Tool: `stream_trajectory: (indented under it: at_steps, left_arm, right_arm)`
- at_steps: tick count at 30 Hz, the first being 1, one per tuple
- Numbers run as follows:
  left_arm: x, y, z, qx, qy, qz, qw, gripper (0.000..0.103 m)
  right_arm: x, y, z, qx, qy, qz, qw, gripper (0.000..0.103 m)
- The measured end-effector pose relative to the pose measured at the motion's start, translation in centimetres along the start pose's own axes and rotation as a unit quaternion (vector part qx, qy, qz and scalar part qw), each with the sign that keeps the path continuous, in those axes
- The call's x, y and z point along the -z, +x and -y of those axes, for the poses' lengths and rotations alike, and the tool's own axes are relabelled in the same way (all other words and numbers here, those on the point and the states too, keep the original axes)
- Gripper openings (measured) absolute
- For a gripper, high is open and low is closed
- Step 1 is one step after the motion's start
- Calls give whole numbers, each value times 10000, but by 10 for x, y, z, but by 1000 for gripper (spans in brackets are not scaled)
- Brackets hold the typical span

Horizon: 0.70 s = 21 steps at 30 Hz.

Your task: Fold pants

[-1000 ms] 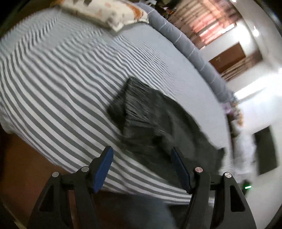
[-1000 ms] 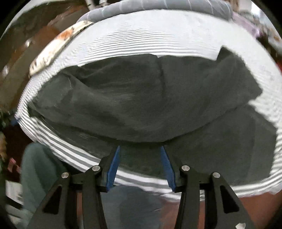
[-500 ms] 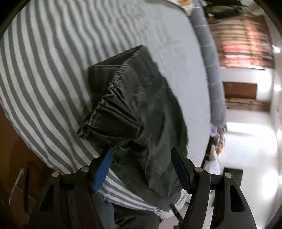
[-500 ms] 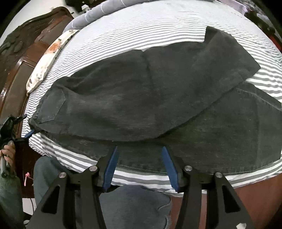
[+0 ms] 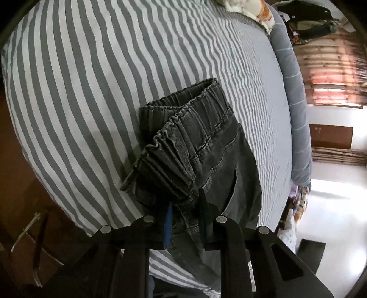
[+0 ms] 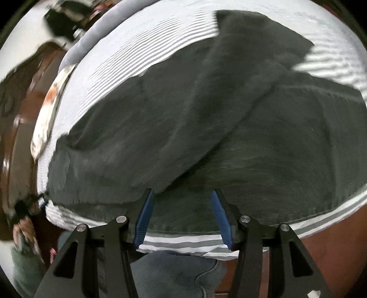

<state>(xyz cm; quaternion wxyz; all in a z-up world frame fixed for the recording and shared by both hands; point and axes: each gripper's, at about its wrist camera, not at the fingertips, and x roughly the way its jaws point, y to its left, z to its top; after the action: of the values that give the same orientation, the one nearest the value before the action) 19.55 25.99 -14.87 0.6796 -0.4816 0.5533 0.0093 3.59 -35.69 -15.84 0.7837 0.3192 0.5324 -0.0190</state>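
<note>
step: grab phase of the fold. left gripper point(image 5: 184, 214) has just been closing, and dark denim of the pants point(image 5: 201, 146) sits pinched between its jaws at the waistband corner; right one not yet on cloth.
left gripper state: nearly closed, pads pressing a bunched bit of fabric just below the elastic waistband point(image 5: 183, 119).
right gripper point(image 6: 182, 215) state: jaws about half open, nothing between the pads but air; seam edge of the pants point(image 6: 206, 137) lies right under the tips. View is motion-blurred, so contact can't be told.
pants place: spread on the striped bed sheet point(image 5: 80, 80), near the bed's front edge. In left wrist view the waistband runs from 12 to 10 o'clock of the tongs, the rest trails off to 3 o'clock. In right wrist view one leg lies folded across the other, filling 10 through 2 o'clock; hem edge passes at 6 o'clock just behind the tips.
next move, my guess: right gripper needs to drop onto the near edge and close, then both lift and carry the cloth over together.
risk: left pinch is thin and may take only one layer.
background: pillow point(image 5: 250, 9) at 1 o'clock, far off.
</note>
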Motion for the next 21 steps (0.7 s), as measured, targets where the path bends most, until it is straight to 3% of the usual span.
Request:
stream_trajectory:
  at_steps: [5, 11, 16, 21]
  left_arm:
    - [4, -10, 16, 127, 215, 267, 9993, 18]
    - [8, -25, 37, 399, 532, 540, 9963, 18]
    - [3, -29, 43, 715, 638, 653, 9933, 18]
    - [-5, -26, 49, 696, 694, 707, 9926, 18]
  right_arm:
    - [-14, -2, 29, -293, 616, 345, 9971, 51]
    - [-33, 11, 59, -730, 1418, 606, 9853, 49]
    - [-49, 8, 71, -745, 1576, 953, 9801, 37]
    - [-72, 10, 83, -584, 1754, 1166, 9758, 23]
